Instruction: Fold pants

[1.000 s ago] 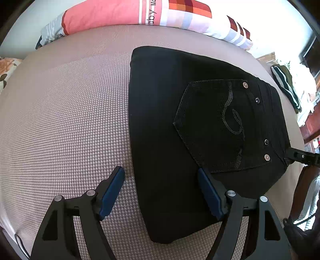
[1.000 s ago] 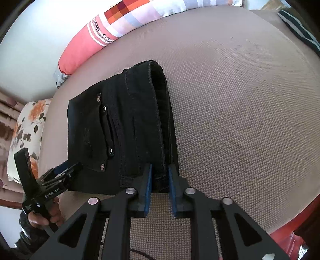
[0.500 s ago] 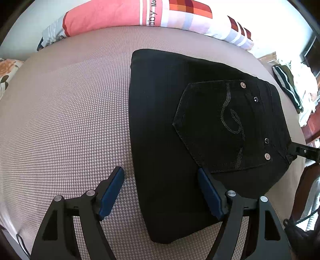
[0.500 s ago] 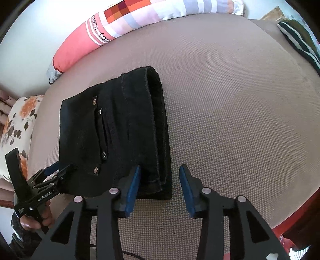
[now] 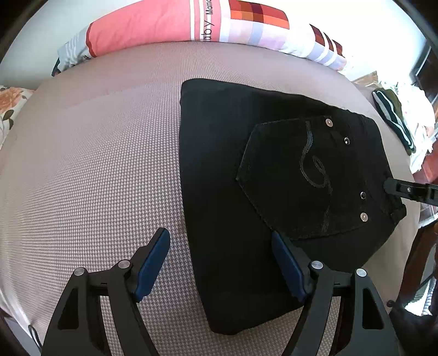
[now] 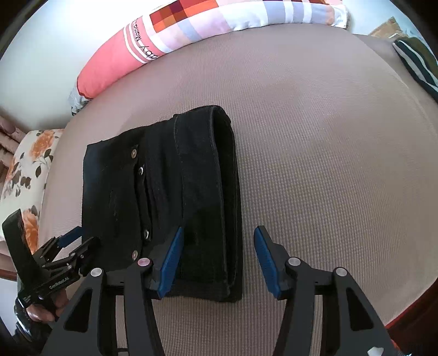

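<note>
Black pants, folded to compact stack on bed. Left wrist view: left gripper gaping wide, empty, straddling stack's near left edge; best lift straight up, no snag. One pocket, four rivets, one long pillow.

Right wrist view: right gripper jaws just been opening, half-wide, nothing pinched, waistband corner below; withdraw without dragging cloth. One pants stack, two grippers.

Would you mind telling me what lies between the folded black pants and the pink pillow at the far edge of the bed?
Only bare taupe bed cover lies between the folded pants and the pink pillow; both wrist views show this.
</note>
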### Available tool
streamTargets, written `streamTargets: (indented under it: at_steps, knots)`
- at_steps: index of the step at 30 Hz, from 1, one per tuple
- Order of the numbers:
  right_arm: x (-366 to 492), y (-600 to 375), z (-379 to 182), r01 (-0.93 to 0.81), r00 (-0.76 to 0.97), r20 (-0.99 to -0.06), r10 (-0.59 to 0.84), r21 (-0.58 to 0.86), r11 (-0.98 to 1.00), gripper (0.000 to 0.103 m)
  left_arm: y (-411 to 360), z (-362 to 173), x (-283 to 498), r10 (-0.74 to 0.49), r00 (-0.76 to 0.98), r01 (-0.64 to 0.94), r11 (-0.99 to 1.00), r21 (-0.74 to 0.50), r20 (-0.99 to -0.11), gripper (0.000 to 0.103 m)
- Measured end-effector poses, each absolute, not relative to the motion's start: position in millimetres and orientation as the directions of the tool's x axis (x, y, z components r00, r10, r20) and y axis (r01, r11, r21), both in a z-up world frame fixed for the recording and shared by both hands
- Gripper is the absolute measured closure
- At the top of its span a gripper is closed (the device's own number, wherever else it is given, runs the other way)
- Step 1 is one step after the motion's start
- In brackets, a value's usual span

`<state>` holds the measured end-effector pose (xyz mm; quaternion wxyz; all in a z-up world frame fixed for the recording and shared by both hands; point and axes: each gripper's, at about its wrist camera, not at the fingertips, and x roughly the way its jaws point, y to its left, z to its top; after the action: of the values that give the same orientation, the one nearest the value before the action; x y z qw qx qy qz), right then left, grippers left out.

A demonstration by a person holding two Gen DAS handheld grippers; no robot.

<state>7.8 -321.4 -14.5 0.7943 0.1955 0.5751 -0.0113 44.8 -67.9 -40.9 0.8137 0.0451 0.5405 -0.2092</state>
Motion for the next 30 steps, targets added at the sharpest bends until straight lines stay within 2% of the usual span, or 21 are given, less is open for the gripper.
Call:
streamTargets:
  at_steps: [4,18,30]
  knots:
    - [14.2,-322.2,-21.4,0.233,0.335,-0.914,0.227,0.314,0.92,0.05,-65.6,-38.6,50.2,-0.329,0.321,0.39,0.9,-0.192,-0.888,0.026]
    - [15.0,-348.5,-53.6,0.233,0.35,-0.82,0.452,0.544,0.806,0.049,-43.8,-43.5,75.1,-0.442,0.261,0.317,0.879,-0.357,-0.858,0.026]
    - [14.2,-373.7,-74.2,0.202,0.377,-0.664,0.646,0.74,0.642,0.048,-23.4,-55.8,101.7,-0.615,0.158,0.222,0.785,-0.579,-0.773,0.026]
